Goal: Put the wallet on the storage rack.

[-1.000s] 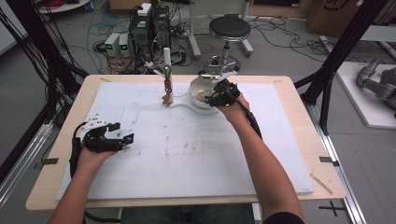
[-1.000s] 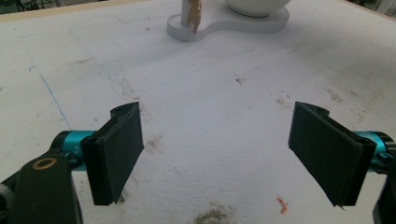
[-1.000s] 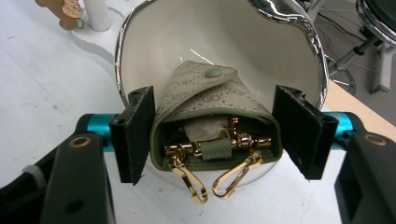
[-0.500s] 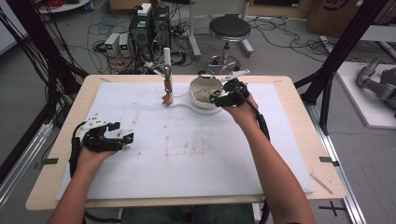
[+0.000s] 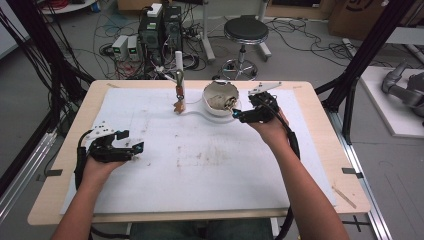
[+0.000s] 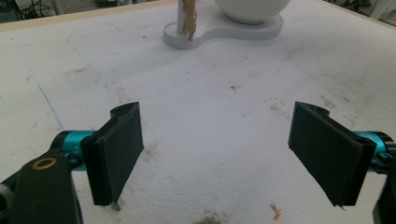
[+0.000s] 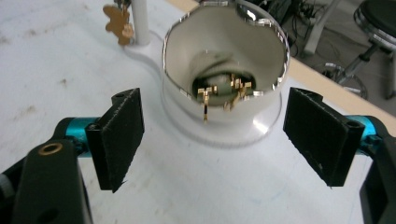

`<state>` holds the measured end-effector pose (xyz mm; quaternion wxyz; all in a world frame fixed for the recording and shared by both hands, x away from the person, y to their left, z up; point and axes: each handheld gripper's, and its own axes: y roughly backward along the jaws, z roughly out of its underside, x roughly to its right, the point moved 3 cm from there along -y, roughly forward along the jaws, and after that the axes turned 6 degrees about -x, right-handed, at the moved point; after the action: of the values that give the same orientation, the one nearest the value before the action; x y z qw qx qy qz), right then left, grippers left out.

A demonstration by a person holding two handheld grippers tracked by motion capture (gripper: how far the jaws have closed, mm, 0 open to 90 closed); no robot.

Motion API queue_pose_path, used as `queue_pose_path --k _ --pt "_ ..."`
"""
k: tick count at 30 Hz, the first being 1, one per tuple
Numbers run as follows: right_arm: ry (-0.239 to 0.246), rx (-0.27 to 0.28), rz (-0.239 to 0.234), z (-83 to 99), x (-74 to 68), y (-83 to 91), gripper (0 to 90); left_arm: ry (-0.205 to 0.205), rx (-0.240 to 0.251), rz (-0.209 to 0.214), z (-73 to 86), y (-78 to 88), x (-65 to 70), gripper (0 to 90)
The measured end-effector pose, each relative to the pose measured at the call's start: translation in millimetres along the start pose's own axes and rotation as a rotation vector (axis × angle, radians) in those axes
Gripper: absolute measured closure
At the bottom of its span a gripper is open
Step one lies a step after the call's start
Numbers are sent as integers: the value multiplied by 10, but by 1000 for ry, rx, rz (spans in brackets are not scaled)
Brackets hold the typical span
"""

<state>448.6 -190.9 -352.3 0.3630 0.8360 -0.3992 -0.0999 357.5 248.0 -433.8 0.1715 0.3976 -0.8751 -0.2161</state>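
— Now, where is the right gripper (image 5: pixel 239 114) seen against the white bowl (image 5: pixel 220 98)?

— Just beside the bowl's right rim in the high view, held above the white sheet (image 5: pixel 200 165) near the counter's (image 5: pixel 65 165) far edge. Its jaws have just been opening; they stand wide apart and nothing is seen between them. In the right gripper view the bowl (image 7: pixel 224 70) is framed between the jaws (image 7: pixel 212 140), a little beyond them, untouched.

— What is seen inside the bowl?

— Small gold-coloured pieces (image 7: pixel 224 91) are seen lying at its bottom; their exact kind cannot be told. The bowl is seated on a flat white base (image 5: pixel 197 111), which also carries a thin white post (image 5: pixel 179 75) with a small brown figure (image 5: pixel 178 105) hanging at its foot.

— And the left gripper (image 5: pixel 134 148)?

— It is held low over the sheet near the counter's left edge, well apart from the bowl. Its jaws are spread wide, with nothing but bare sheet between them (image 6: pixel 212 163).

— How much open room is left?

— A broad stretch of sheet, marked only with small stains and crumbs, is left open between the two grippers and toward the near edge. Behind the bowl, only a narrow strip of counter is seen before the far edge; beyond it a stool (image 5: pixel 245 30) and cabling on the floor are seen. To the right of the right gripper, sheet is left free up to the counter's right edge.
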Motion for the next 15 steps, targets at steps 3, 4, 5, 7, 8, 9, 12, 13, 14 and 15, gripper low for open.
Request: queue_pose_path --k 3,4,5,7,8,9,12,13,14,15 --pt "-9 29 -4 110 10 65 209 -3 -1 1 -1 -11 2 179" --pt "-17 25 -6 136 13 76 209 -1 -2 0 -2 -15 4 179" --pt "-15 28 -6 167 26 86 209 -1 -2 0 -2 -17 3 179" --pt "-31 37 -9 230 33 120 209 -3 0 -2 -5 -15 3 179" --pt "-32 42 -12 258 38 137 209 -4 4 -1 -7 -14 2 179" --pt "-33 49 -12 289 43 162 208 -6 6 -2 -8 -14 0 179" --pt "-46 68 -19 351 34 216 203 -6 6 -3 -8 -15 -1 179" --pt "-47 72 -20 373 30 233 203 -5 5 -4 -7 -18 1 179" --pt "-50 75 -21 397 25 250 203 -8 4 -2 -8 -19 1 179" --pt "-52 82 -25 422 16 261 203 -9 7 0 -9 -18 5 179"
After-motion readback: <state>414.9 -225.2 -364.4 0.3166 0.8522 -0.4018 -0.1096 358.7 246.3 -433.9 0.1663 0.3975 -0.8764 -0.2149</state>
